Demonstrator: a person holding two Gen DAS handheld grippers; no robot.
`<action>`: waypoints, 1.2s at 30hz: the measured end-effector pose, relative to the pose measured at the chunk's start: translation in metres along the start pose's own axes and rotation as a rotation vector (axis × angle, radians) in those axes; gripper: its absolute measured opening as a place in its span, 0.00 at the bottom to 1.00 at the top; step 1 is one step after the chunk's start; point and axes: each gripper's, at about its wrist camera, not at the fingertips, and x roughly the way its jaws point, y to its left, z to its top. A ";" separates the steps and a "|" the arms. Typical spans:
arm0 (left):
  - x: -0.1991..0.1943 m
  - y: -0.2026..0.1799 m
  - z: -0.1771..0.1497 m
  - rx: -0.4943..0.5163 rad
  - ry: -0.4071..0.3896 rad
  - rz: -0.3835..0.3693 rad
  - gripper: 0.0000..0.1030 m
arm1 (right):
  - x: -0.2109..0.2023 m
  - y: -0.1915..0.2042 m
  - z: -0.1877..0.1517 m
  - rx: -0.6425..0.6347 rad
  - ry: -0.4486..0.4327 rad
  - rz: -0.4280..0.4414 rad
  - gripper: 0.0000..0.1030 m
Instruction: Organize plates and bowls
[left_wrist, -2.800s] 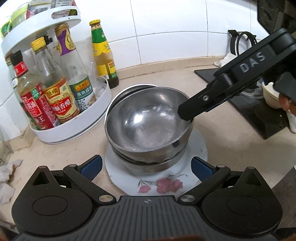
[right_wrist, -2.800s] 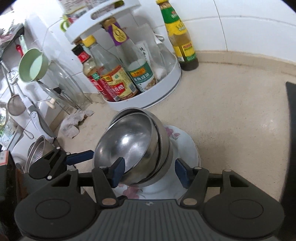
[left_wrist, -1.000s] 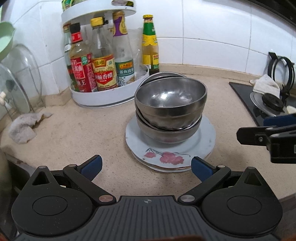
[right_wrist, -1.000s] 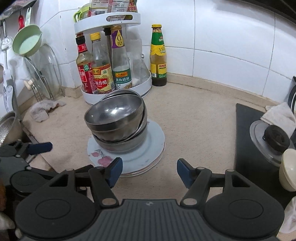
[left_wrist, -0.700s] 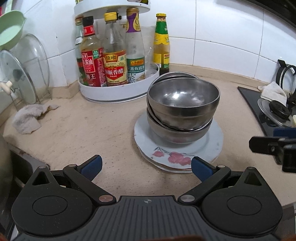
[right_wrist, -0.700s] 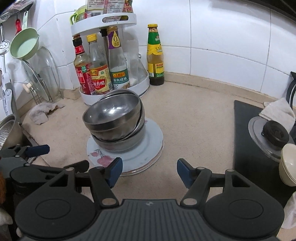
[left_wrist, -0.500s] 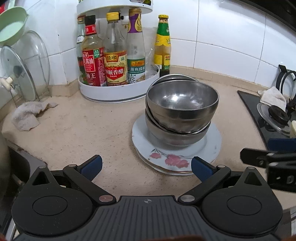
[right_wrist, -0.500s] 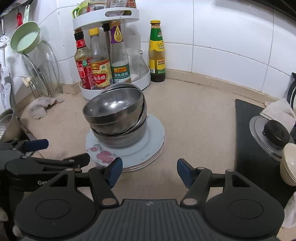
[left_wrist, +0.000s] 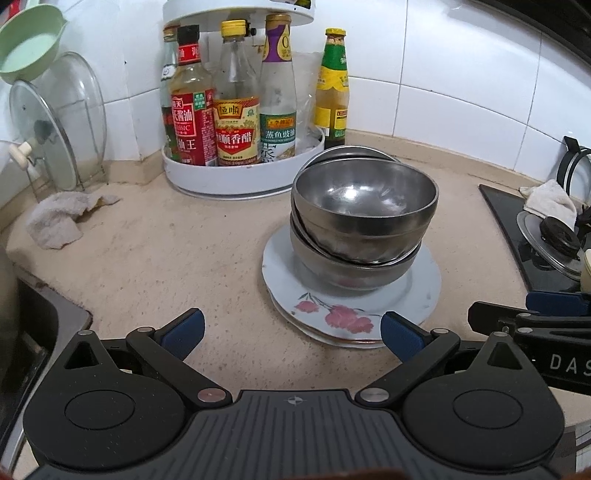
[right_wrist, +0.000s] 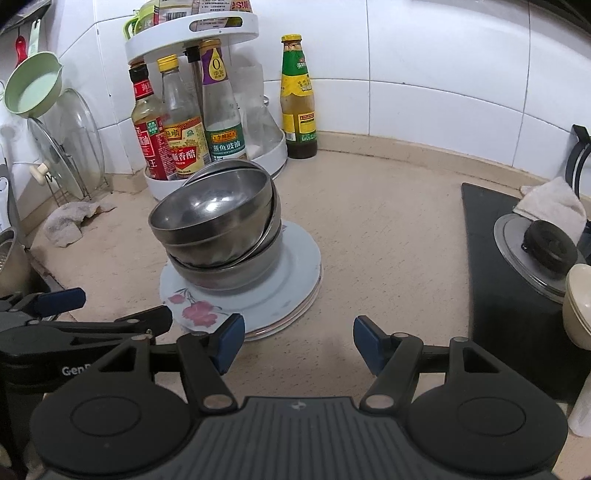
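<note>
With my left gripper (left_wrist: 291, 334) and right gripper (right_wrist: 299, 343) both wide and empty, I'd square the seemingly tilted steel bowls (left_wrist: 364, 214) on the plates (left_wrist: 351, 295).

Left tool (left_wrist: 291, 330) spread wide with nothing between its blue pads, right tool (right_wrist: 298, 345) likewise parted and empty, both level, side by side

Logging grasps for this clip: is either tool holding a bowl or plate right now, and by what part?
Nothing is held. The left tool and right tool are both open and empty, short of the steel bowls stacked on the plates.
</note>
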 end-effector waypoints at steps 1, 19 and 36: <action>0.000 0.000 0.000 -0.001 0.001 0.003 0.99 | 0.001 0.000 0.000 0.002 0.000 0.002 0.61; -0.011 -0.008 -0.001 0.032 -0.052 0.029 0.93 | -0.001 -0.004 0.000 0.014 -0.003 0.019 0.61; -0.016 -0.009 -0.003 0.025 -0.081 0.020 0.91 | -0.005 -0.003 0.000 0.007 -0.023 0.027 0.61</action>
